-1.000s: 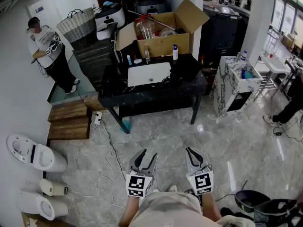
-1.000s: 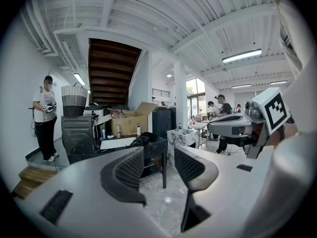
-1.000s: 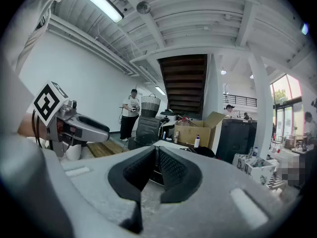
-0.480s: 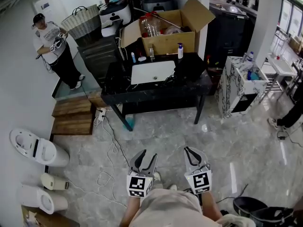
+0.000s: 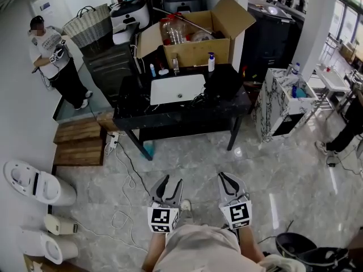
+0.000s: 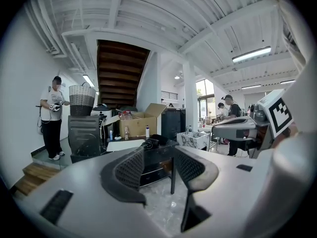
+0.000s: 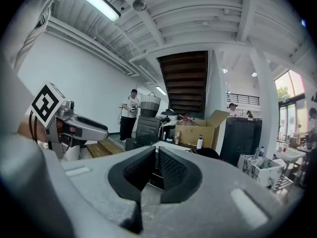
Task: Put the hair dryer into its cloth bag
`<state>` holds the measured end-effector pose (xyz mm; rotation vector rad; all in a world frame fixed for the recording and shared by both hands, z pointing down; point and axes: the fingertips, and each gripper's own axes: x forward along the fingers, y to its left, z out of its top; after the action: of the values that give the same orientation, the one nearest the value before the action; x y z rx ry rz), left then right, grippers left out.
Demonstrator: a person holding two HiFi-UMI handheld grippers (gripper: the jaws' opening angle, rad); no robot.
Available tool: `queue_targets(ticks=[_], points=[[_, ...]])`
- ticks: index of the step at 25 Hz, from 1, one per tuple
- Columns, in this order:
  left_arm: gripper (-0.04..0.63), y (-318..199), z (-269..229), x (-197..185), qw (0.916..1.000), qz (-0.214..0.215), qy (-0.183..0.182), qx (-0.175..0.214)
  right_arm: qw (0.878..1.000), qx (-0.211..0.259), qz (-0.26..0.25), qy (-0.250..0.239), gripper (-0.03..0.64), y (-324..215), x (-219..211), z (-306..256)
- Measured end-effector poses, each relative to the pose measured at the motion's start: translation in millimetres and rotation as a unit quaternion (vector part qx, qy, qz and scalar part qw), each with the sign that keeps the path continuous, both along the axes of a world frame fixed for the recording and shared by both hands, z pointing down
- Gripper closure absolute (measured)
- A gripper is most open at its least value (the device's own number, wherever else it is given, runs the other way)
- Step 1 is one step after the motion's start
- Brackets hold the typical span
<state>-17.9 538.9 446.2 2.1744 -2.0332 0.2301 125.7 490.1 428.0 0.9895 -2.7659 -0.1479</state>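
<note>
A white cloth bag lies flat on the black table across the room. Beside it, on the right, sits a black heap with a cord, which may be the hair dryer. Both grippers are held low, side by side, well short of the table and over the marble floor. My left gripper has its jaws slightly apart with nothing between them; in the left gripper view it points at the table and the bag. My right gripper is shut and empty, and the right gripper view confirms it.
An open cardboard box and small bottles stand at the table's back. A white cable snakes over the floor ahead on the left. Toilets and wooden steps are on the left, a marble cabinet on the right, and a person at the far left.
Both grippers have drifted a little across the floor with the person who carries them, and the view has swung slightly. Neither gripper's jaws have changed.
</note>
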Motion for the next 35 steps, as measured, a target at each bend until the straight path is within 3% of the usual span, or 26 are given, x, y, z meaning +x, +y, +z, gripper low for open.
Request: queue_targets(ticks=[9, 13, 35], points=[[0.408, -59, 1, -38, 0.9996, 0.027, 0.003, 0.004, 1.000, -0.007, 0.027, -0.004, 0.606, -55, -37, 6], [0.408, -80, 0, -55, 0.9993, 0.036, 0.003, 0.004, 0.998, -0.035, 0.043, -0.014, 0.606, -72, -54, 6], [0.419, -169, 9, -121, 0.9954, 0.094, 0.018, 0.009, 0.995, -0.036, 0.092, 0.012, 0.606, -148, -127, 12]])
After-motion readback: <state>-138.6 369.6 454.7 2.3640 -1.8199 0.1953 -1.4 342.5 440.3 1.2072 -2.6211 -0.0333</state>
